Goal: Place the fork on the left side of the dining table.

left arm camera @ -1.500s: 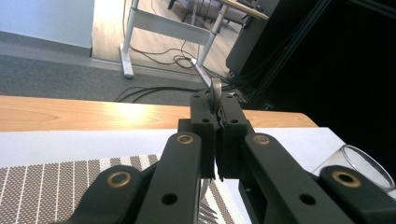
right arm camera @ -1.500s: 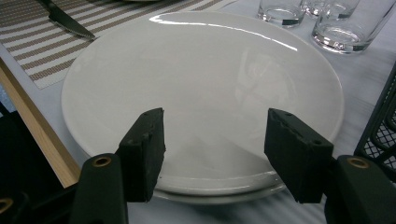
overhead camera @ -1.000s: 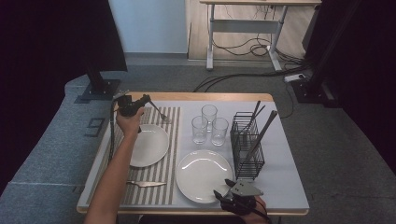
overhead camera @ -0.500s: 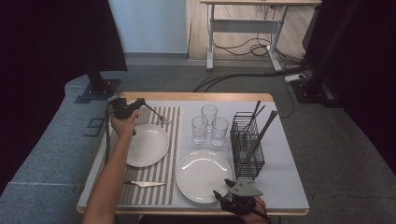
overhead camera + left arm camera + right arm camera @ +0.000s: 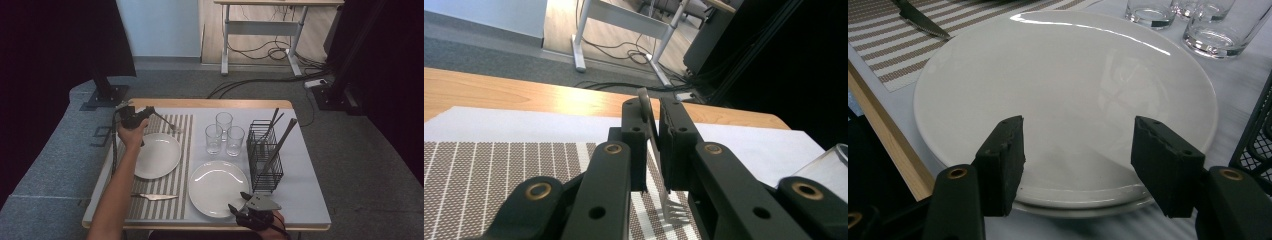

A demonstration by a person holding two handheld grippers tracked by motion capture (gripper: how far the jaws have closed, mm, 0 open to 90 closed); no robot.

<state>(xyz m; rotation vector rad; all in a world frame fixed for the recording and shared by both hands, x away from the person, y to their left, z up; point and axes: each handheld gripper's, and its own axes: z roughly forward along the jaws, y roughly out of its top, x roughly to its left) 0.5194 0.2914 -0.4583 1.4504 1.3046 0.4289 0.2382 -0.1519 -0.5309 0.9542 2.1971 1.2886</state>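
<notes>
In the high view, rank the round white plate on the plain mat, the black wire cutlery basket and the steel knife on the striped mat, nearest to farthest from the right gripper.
From the right gripper:
1. Round white plate, just ahead of it.
2. Black wire cutlery basket, ahead, slightly right.
3. Steel knife, far left on the striped mat.

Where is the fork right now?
The fork is between the left gripper jaws, prongs down over the striped placemat, at the table's far left behind the left plate.
</notes>
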